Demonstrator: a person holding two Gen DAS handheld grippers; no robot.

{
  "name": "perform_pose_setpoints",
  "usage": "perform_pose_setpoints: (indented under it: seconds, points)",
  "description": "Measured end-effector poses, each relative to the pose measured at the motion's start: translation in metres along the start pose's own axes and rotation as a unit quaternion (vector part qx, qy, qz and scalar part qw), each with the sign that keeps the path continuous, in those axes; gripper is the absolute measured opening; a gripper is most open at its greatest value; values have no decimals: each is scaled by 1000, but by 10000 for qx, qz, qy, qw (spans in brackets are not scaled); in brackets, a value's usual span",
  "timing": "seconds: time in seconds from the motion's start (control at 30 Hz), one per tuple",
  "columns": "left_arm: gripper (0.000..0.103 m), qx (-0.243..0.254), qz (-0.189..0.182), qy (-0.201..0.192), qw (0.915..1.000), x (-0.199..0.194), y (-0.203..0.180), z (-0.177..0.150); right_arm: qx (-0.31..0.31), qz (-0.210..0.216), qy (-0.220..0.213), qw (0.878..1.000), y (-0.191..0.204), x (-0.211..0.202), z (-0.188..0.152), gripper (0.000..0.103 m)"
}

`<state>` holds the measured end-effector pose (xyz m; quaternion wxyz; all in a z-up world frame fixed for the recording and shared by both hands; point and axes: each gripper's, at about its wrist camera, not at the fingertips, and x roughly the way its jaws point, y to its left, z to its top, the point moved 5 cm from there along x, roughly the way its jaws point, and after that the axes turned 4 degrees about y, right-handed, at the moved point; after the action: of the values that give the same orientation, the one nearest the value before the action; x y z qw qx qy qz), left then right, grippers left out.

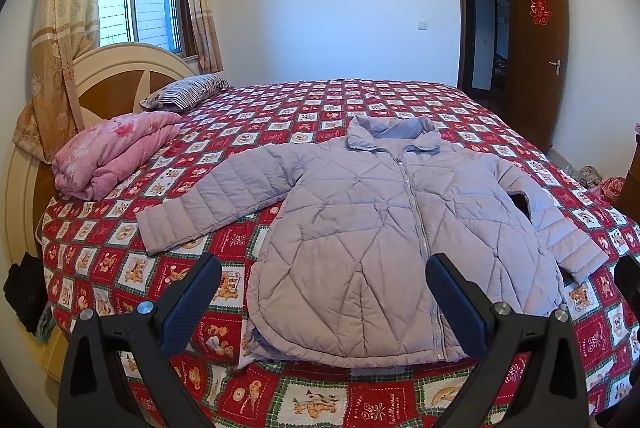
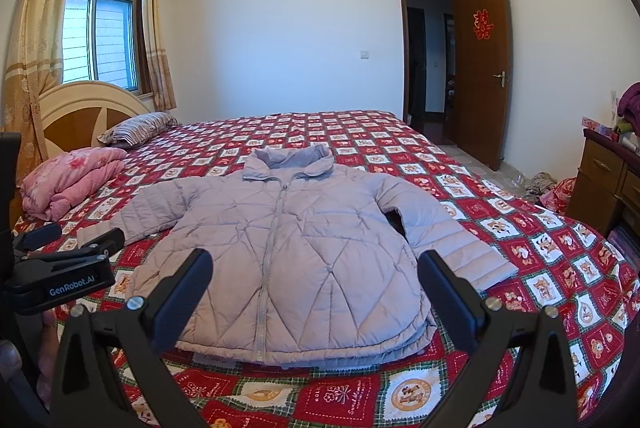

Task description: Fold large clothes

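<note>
A lilac quilted puffer jacket lies flat and zipped on the red patterned bedspread, collar away from me, both sleeves spread out. It also shows in the right wrist view. My left gripper is open and empty, held above the jacket's hem on its left half. My right gripper is open and empty, above the hem near the middle. The left gripper also shows at the left edge of the right wrist view, over the left sleeve cuff.
A folded pink quilt and a striped pillow lie at the bed's head by the headboard. A wooden dresser stands to the right. An open brown door is at the far right. Clutter lies on the floor.
</note>
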<state>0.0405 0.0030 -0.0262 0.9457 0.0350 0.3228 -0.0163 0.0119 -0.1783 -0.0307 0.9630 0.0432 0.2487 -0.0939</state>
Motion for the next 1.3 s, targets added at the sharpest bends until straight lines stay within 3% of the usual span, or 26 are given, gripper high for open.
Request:
perform_pose_setpoints:
  seconds: [1.3]
  points:
    - [102,-76,-24,50,10000,2,7,1,31,47,25,10000,0,2,-2,103]
